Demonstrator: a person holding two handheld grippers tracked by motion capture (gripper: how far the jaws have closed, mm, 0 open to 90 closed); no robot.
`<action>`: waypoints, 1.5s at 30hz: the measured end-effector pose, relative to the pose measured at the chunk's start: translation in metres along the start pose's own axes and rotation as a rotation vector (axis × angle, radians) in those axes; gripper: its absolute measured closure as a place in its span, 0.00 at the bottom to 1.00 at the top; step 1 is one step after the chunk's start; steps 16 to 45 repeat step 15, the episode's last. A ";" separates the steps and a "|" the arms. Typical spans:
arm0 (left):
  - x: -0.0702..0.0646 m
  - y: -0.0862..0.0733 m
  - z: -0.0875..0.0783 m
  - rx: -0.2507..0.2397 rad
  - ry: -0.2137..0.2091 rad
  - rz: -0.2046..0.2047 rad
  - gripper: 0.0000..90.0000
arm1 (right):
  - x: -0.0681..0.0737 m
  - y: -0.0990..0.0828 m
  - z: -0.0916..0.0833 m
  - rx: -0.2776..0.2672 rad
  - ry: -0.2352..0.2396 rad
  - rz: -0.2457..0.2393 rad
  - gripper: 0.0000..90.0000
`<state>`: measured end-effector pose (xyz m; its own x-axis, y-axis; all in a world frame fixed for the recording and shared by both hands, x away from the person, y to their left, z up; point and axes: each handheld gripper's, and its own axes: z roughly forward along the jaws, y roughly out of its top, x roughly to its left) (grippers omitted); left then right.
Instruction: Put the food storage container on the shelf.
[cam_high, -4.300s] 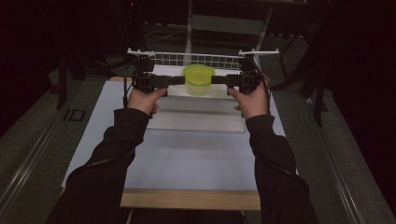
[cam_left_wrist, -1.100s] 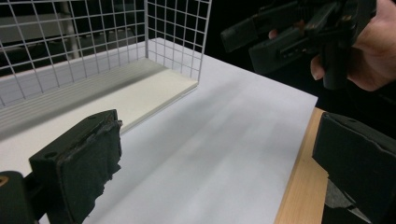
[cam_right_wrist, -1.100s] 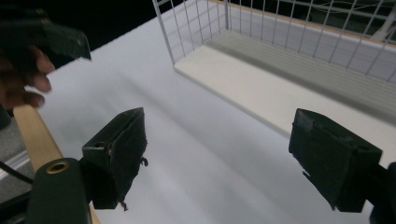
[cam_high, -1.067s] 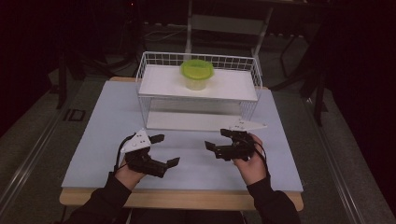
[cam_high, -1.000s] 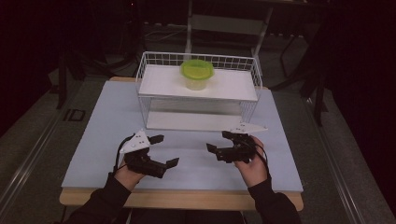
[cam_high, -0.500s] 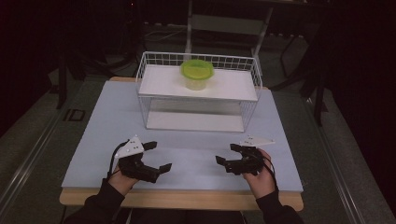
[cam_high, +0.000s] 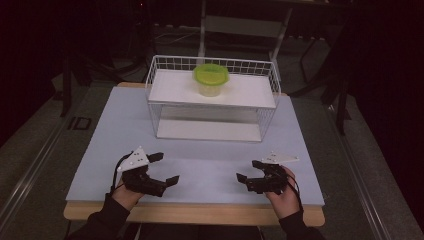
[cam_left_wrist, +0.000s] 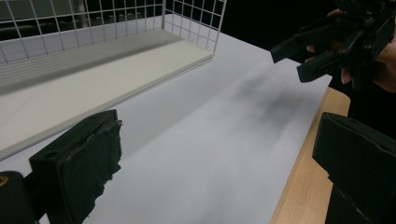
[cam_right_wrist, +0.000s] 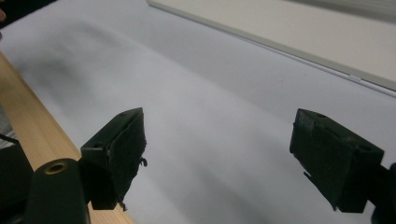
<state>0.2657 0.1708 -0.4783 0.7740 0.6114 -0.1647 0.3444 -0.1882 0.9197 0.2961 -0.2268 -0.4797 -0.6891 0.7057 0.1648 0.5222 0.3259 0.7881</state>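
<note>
Near the left front edge of the table (cam_high: 100, 130), the left gripper (cam_high: 162, 170) rests low over the pale mat, jaws spread wide and empty. Farther back, at the middle, a white wire rack (cam_high: 212, 102) stands with a green-lidded container (cam_high: 211, 80) on its upper shelf, well apart from both hands. Over at the near right, the right gripper (cam_high: 248, 171) sits likewise, jaws parted, holding nothing.

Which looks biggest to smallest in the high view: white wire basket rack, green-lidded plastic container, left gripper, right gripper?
1. White wire basket rack
2. Left gripper and right gripper: alike, and nearer the camera
3. Green-lidded plastic container
</note>
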 end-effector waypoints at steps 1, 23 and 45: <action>0.000 -0.001 0.000 -0.001 0.003 -0.001 0.02 | 0.000 0.000 0.001 0.007 -0.001 -0.002 0.20; 0.000 -0.002 -0.005 -0.008 0.012 0.002 0.02 | -0.004 -0.003 0.004 0.022 0.002 -0.001 0.21; 0.000 -0.002 -0.005 -0.008 0.012 0.002 0.02 | -0.004 -0.003 0.004 0.022 0.002 -0.001 0.21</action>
